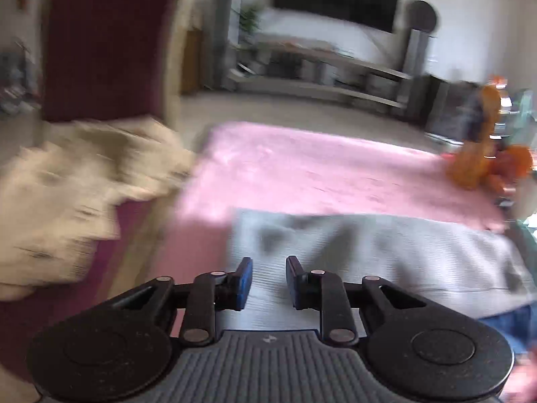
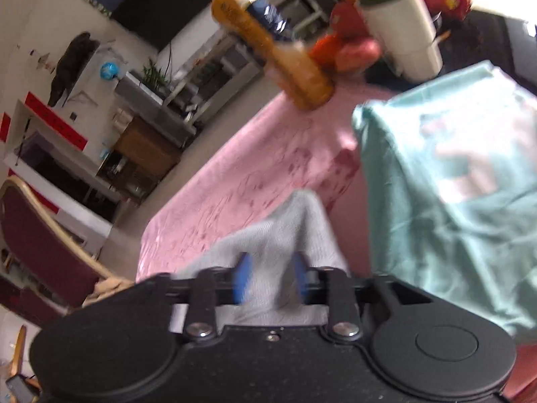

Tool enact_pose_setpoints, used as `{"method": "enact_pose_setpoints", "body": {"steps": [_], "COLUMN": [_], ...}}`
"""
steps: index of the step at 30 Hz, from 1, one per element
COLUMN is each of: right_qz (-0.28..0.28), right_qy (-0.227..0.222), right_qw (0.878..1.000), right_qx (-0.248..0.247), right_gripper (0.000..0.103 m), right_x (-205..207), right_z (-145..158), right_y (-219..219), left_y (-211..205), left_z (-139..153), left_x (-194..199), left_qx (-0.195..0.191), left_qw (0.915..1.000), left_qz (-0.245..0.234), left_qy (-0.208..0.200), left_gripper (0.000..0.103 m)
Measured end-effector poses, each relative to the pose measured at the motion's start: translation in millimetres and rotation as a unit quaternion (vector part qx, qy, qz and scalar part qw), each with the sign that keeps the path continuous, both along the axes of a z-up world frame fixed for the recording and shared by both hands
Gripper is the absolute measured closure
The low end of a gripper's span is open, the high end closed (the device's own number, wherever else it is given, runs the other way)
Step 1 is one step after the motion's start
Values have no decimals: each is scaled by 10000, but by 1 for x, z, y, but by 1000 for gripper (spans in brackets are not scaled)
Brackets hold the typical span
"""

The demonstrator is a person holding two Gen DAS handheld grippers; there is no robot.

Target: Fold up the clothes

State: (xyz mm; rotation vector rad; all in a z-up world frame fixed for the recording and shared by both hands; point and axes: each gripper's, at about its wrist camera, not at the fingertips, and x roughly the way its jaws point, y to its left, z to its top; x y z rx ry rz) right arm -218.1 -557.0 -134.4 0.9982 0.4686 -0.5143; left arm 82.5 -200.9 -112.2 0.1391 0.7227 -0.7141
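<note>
Hovering nearest you, your left hand-held gripper (image 1: 268,283) has its fingers spread over the grey garment (image 1: 386,252), which lies flat on the pink-covered surface (image 1: 319,174). Your right hand-held gripper (image 2: 272,278) has grey cloth bunched between its blue pads (image 2: 243,277), though motion blur hides whether they truly pinch it. Just right of that cloth lies a mint-green garment (image 2: 453,184), cut off by the frame. Left, a smeared cream garment (image 1: 77,194) drapes a maroon chair (image 1: 107,40). Farther right stand an orange bottle (image 2: 268,43) and indistinct red fruit (image 2: 349,40).
</note>
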Motion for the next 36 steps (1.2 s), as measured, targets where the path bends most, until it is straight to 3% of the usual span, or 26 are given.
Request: {"method": "enact_pose_setpoints", "body": {"steps": [3,5,6,7,9,10,13,15,19,24,28,32,34,36], "right_qz": [365,560,531,501,434,361,243,122,-113,385,886,869,601,311], "right_qy": [198,463,613,763,1059,1171,1216,1186,603,54,25,47,48,127], "right_qw": [9975,9936,9925,9912,9884,9895,9903,9917,9981,9983,9912,9907,9951,9991], "right_qx": [567,868,913,957,1003,765,629,487,97,-427,-980,-1047,-789,-259], "right_gripper": [90,91,101,103,103,103,103,103,95,93,87,80,81,87], "right_x": [24,36,34,33,29,24,13,6,-2,30,80,114,118,115], "right_z": [-29,-47,-51,-55,-62,-57,-50,-41,-3,50,76,52,19,-12], "right_y": [2,2,1,0,-2,-1,4,8,6,0,-12,-40,-54,-64], "left_y": [-16,-18,-16,-13,-7,-4,7,17,28,5,-32,-57,-62,-67], "left_z": [-22,-36,-40,-40,-40,-38,-31,-23,0,33,42,12,-6,-18], "left_x": [11,17,18,18,17,15,6,3,6,22,42,68,76,79], "left_qx": [458,804,956,1019,1047,1082,1176,1064,675,245,104,-132,-224,-338], "left_qw": [9983,9955,9942,9935,9930,9926,9909,9911,9925,9977,9998,9998,9992,9984], "left_qz": [125,201,196,200,276,341,554,724,970,594,146,-101,-56,-154], "left_qy": [351,464,443,458,465,442,361,339,316,203,27,137,327,423], "left_gripper": [94,93,90,91,90,90,91,91,91,85,82,82,95,95]}}
